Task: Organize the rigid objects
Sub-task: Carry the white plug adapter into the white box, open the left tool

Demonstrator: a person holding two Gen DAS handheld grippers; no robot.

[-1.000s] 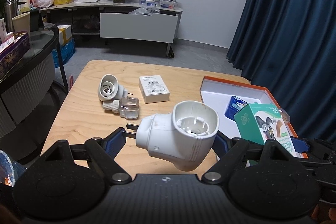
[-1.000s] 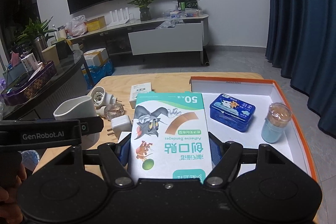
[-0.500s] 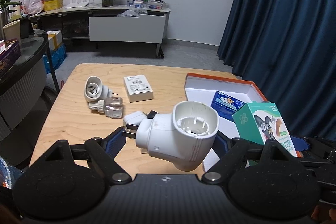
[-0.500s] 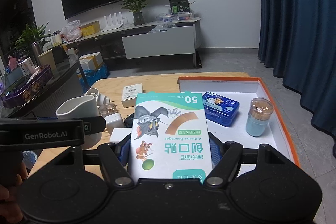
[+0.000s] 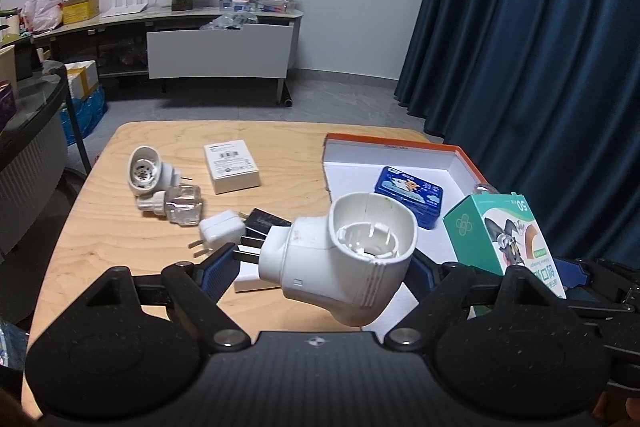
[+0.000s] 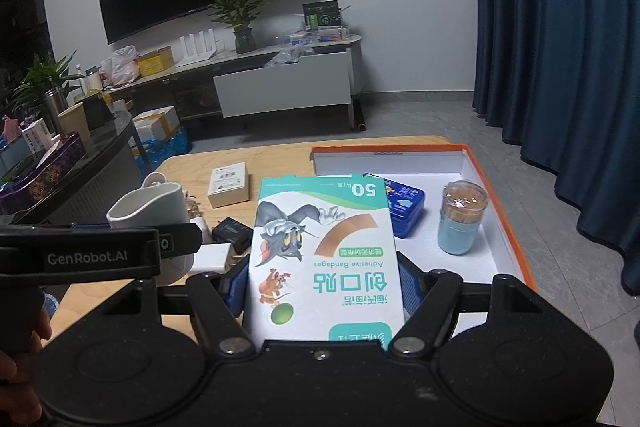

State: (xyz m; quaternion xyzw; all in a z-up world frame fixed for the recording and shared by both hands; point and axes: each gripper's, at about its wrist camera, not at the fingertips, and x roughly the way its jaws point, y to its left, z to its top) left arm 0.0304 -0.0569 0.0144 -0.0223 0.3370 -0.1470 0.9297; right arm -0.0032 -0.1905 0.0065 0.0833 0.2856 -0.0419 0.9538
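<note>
The left gripper [image 5: 322, 263] is holding a white plug-in heater [image 5: 340, 259] between its blue pads, with the prongs pointing left and the round cup opening facing up. The right gripper [image 6: 322, 283] is clamping a bandage box [image 6: 324, 251] flat between its pads, the printing upside down in its own view.

Compared with a second ago, both grippers are sitting farther toward the orange-rimmed tray [image 5: 468, 163]. In the left view, the tray now is showing more of its white floor, and a small white charger [image 5: 220, 231] and a black adapter [image 5: 262, 225] are coming into sight on the table [image 5: 120, 251], just beyond the heater. The second heater [image 5: 146, 175], the clear bottle [image 5: 178, 205] and the white box [image 5: 231, 171] are appearing farther left than before.

In the right view, the blue tin [image 6: 406, 207] is now lying partly behind the bandage box, and the toothpick jar [image 6: 460, 219] is standing upright in the tray.
</note>
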